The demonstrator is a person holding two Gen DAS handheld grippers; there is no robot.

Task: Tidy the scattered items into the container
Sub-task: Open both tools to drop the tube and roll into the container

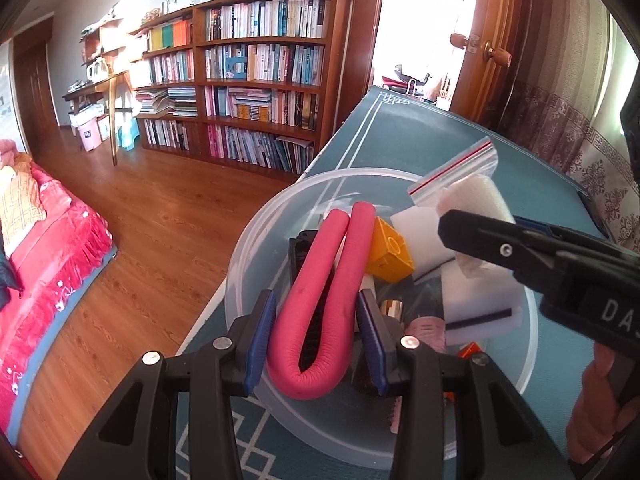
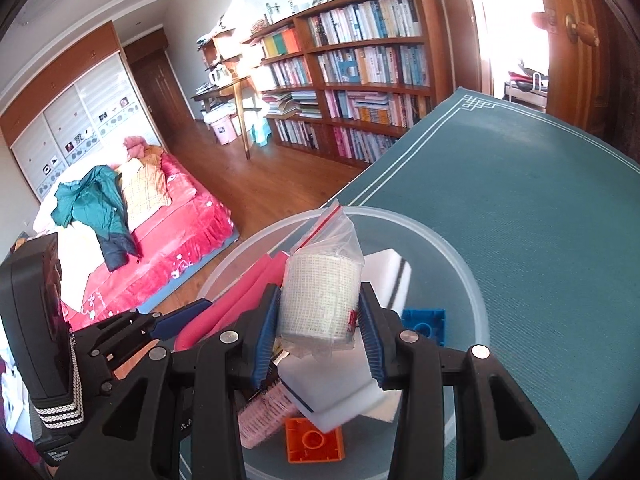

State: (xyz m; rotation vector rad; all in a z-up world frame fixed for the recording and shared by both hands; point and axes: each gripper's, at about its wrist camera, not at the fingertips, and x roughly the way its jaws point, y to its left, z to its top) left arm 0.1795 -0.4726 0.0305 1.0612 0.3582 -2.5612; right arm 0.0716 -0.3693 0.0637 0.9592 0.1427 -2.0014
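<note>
Background: wooden bookcase filled with books, red-covered bed, teal jacket lying on it, teal tablecloth

Sitting between the left gripper fingers: bent foam tube, over the bowl. Just right of it inside, a block and sponges. Between the right gripper fingers, a bagged roll, above sponges, another block and a brush.

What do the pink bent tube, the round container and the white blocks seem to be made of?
Pink bent tube: likely soft foam, matte, creased at its fold.
Round container: translucent frosted plastic; the mat pattern shows through it.
White blocks: probably sponge foam, matte, with a dark layer along one edge.
</note>
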